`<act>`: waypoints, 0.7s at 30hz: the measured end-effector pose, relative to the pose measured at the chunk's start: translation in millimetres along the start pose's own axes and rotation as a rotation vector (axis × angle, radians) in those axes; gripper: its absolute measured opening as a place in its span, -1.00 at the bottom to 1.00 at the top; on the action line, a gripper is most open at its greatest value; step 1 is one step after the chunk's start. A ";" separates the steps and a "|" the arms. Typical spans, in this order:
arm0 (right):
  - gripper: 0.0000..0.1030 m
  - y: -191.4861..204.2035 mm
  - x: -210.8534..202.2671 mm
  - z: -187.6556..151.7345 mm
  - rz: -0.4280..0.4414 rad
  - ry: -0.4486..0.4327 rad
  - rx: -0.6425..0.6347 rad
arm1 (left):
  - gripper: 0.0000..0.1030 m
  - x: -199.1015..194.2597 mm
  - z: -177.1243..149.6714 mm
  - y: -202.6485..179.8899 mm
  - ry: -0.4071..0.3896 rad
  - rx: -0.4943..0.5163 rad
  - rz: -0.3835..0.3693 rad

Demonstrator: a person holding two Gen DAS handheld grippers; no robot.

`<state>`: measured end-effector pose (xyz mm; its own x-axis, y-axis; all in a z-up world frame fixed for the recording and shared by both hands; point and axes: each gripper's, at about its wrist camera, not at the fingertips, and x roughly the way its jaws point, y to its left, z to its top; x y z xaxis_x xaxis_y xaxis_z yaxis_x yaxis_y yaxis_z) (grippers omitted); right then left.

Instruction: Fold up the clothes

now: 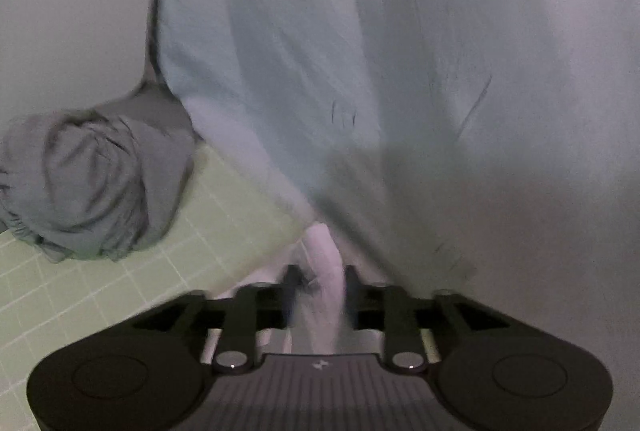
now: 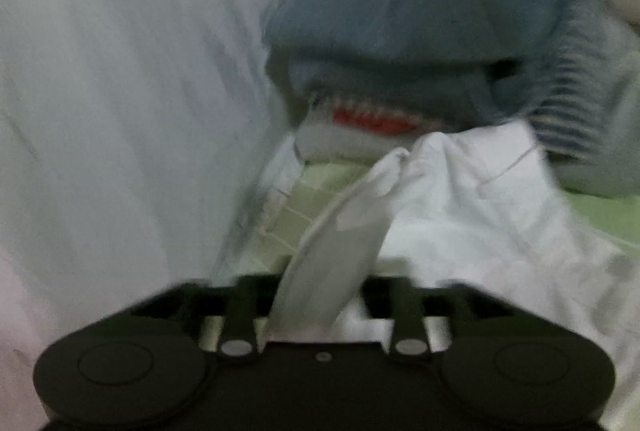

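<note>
Ahead of the left tongs (image 1: 320, 283) the way is blocked by the white garment (image 1: 360, 71); bare green mat (image 1: 224, 215) is left open beside a grey bundle (image 1: 92, 187). The right tongs' (image 2: 316, 291) path is barred by a shark plush (image 2: 420, 43).
</note>
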<state>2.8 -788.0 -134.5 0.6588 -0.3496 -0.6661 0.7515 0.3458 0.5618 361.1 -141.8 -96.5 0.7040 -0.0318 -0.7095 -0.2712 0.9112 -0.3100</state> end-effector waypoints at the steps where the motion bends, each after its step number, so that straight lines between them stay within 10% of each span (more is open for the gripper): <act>1: 0.64 4.4 1.1 -6.3 -0.007 -0.004 -0.037 | 0.03 6.9 -6.8 1.4 0.013 0.020 0.020; 3: 0.96 8.6 -4.5 -20.7 -0.017 -0.001 -0.113 | 0.36 20.6 -20.4 4.3 0.040 0.060 0.060; 10: 1.00 -27.4 -74.7 -81.7 -0.195 -0.057 -0.099 | 0.53 -2.7 -79.7 79.6 0.129 -0.006 0.273; 21: 1.00 -84.3 -92.8 -136.2 -0.170 0.012 0.312 | 0.78 2.7 -110.7 108.2 0.165 -0.140 0.223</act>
<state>-126.4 -666.1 -186.8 0.5248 -0.3685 -0.7674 0.8255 0.0000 0.5645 261.0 -88.7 -202.0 0.5040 0.0862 -0.8594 -0.5027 0.8384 -0.2108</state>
